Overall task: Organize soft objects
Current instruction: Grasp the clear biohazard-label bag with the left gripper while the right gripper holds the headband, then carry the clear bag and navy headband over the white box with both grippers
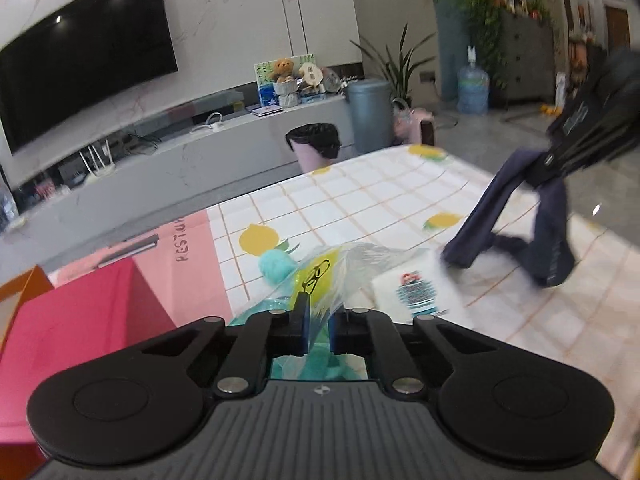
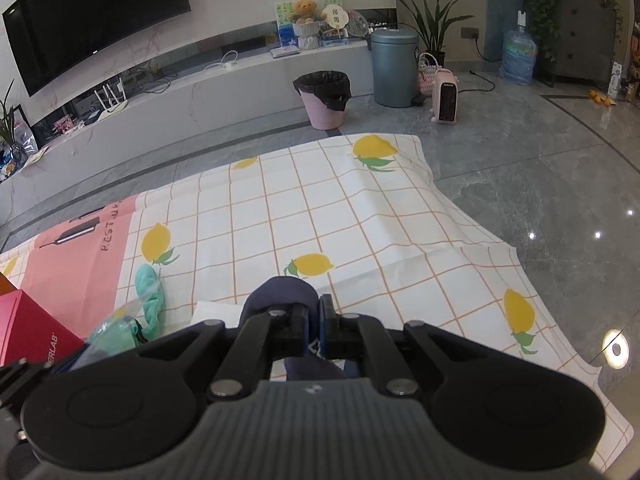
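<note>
My left gripper (image 1: 318,330) is shut on a clear plastic bag (image 1: 340,268) that holds a teal cloth (image 1: 276,266), low over the lemon-print tablecloth (image 1: 360,200). My right gripper (image 2: 314,328) is shut on a dark navy garment (image 2: 280,292) and holds it above the cloth; in the left wrist view the garment (image 1: 516,224) hangs from that gripper (image 1: 548,164) with its lower end touching the table. A white folded item with a striped print (image 1: 420,292) lies beside the bag. The teal cloth and bag also show in the right wrist view (image 2: 148,300).
A red box (image 1: 80,320) stands at the left, also in the right wrist view (image 2: 32,328). A pink mat (image 2: 80,248) lies under it. Beyond the table stand a pink bin (image 2: 324,98), a grey bin (image 2: 394,66), a heater (image 2: 446,98) and a TV console (image 2: 160,100).
</note>
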